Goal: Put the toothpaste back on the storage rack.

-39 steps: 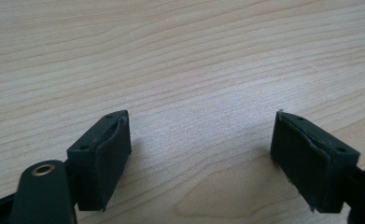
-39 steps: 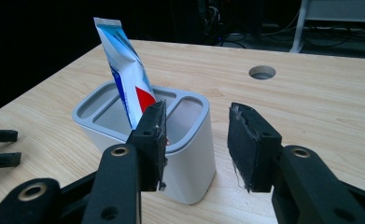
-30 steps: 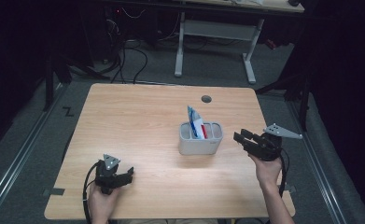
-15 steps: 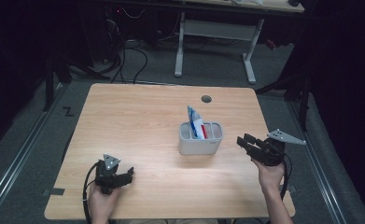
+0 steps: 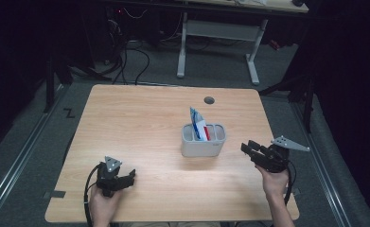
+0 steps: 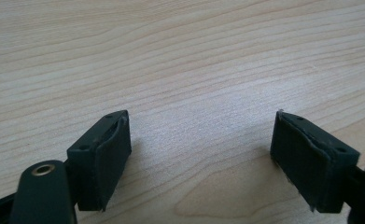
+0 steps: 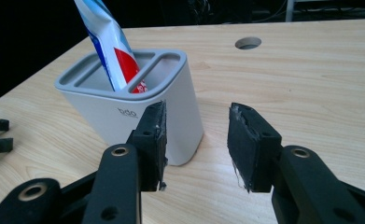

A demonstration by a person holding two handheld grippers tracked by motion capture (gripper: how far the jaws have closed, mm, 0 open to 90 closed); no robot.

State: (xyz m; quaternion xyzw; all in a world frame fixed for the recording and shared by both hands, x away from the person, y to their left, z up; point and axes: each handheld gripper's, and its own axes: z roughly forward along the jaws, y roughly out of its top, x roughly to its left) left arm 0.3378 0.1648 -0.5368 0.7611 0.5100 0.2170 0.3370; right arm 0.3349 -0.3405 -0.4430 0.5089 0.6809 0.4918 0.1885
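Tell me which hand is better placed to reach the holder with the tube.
Right. The right gripper sits just beside the holder and points at it, with nothing between its open fingers. The left gripper rests farther off, facing bare table.

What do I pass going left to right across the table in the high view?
Left gripper, open and low over the near left of the table → grey holder with the toothpaste tube standing in it → right gripper, open with nothing between its jaws.
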